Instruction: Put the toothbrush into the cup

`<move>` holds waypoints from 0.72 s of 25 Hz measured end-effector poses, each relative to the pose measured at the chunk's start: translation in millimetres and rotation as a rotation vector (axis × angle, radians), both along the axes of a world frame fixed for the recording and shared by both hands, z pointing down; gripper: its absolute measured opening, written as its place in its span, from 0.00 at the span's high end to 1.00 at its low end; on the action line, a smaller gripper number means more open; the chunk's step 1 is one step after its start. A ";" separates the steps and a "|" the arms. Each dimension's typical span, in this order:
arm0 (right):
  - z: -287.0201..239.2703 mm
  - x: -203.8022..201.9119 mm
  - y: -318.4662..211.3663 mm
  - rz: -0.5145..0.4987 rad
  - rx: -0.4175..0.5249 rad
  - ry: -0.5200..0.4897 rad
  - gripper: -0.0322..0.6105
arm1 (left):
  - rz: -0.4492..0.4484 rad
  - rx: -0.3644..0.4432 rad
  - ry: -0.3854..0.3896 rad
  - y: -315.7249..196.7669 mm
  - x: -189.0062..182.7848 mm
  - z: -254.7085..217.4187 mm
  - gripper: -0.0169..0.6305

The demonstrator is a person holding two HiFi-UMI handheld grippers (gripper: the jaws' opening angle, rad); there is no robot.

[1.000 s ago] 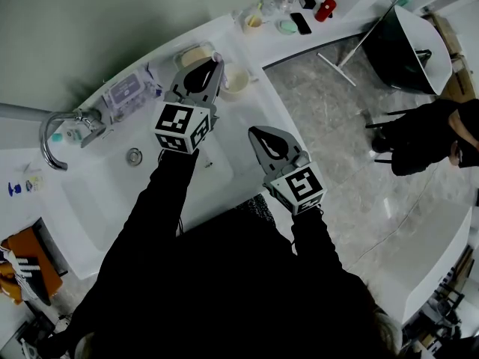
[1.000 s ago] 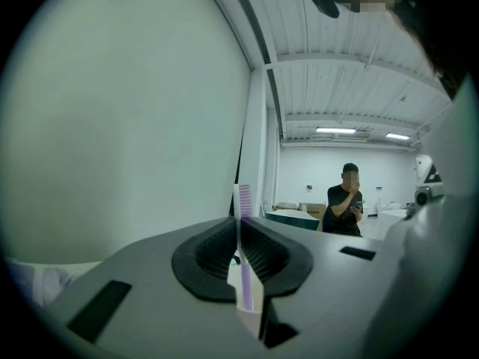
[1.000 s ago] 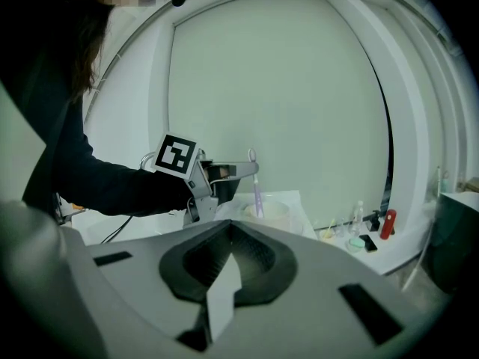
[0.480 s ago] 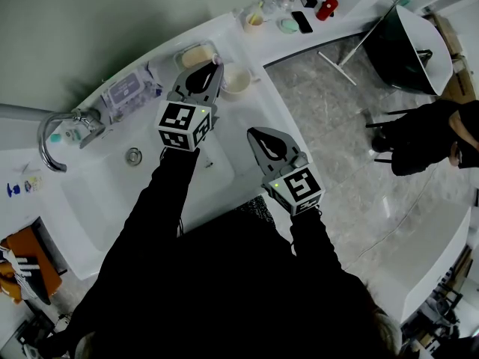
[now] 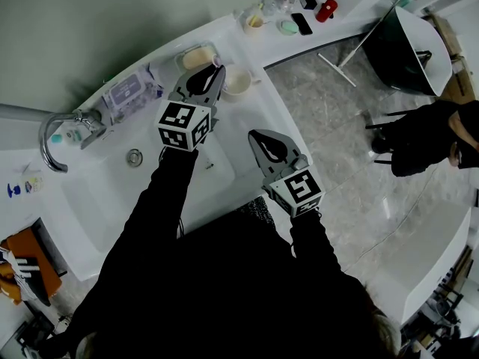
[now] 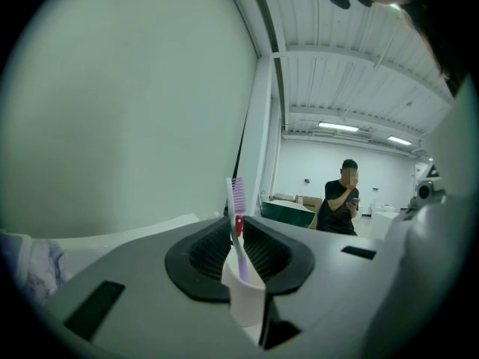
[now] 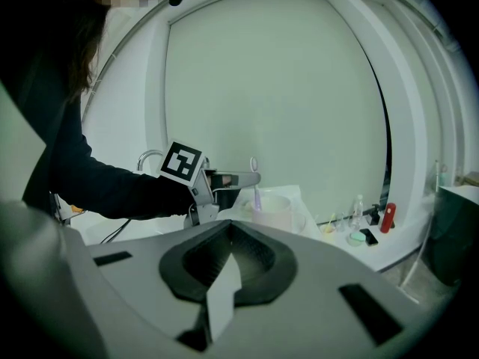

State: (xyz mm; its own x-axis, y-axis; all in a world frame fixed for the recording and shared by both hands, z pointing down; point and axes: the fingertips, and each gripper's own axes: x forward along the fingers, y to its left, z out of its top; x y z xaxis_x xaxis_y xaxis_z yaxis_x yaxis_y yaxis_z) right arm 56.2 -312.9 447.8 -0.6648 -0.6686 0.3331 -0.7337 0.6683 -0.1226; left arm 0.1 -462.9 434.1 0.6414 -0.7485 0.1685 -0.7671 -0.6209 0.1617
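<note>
We hold left gripper (image 5: 216, 72) level beside cup (image 5: 238, 81); jaws, just easing apart, pinch upright toothbrush (image 6: 238, 223).

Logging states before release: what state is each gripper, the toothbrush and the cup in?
Cream round cup: upright.
Purple-handled toothbrush: upright, bristles up, at the cup.
Left gripper: closed on the toothbrush, jaws just easing open.
Right gripper: shut, empty.
</note>
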 end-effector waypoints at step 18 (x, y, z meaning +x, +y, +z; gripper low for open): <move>-15.0 -5.8 1.7 0.009 0.035 -0.005 0.94 | -0.011 0.005 0.013 15.5 -19.3 -13.8 0.74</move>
